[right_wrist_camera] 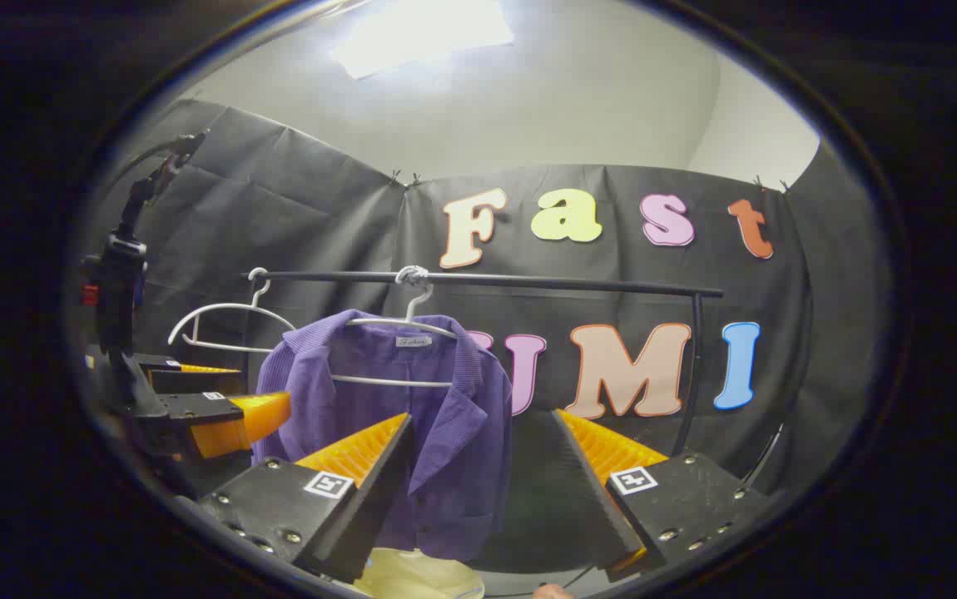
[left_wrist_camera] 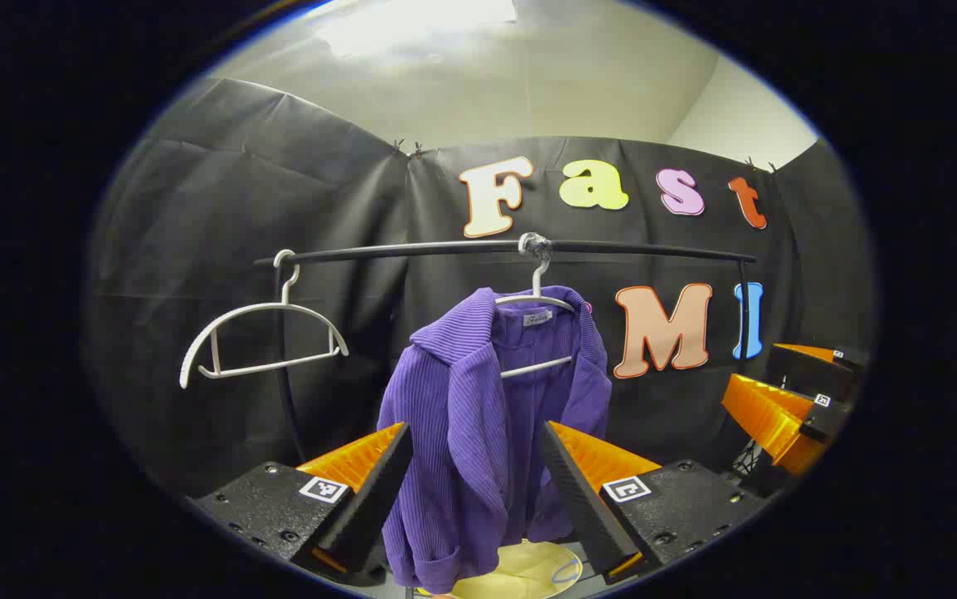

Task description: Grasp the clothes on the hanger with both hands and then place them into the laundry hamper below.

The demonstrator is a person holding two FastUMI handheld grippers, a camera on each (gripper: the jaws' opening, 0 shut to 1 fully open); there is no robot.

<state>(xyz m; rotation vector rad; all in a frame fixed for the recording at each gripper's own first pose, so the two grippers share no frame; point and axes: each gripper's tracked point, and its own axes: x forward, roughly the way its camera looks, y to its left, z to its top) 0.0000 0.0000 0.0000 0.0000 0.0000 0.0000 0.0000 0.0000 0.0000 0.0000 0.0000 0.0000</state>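
The purple ribbed corduroy jacket [left_wrist_camera: 478, 433] hangs on a white plastic hanger [left_wrist_camera: 535, 333] from the black metal rail [left_wrist_camera: 412, 251], so it drops straight above the pale yellow laundry hamper [left_wrist_camera: 528, 574]. My left fingers [left_wrist_camera: 478, 474] are wide apart, holding nothing. My right fingers [right_wrist_camera: 483, 466] are wide apart too. An empty white hanger [left_wrist_camera: 262, 341] hangs near the rail's end.

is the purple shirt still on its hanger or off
On. The purple corduroy shirt hangs by its collar from a white plastic hanger hooked over the black rail; neither open hand-held gripper touches it.
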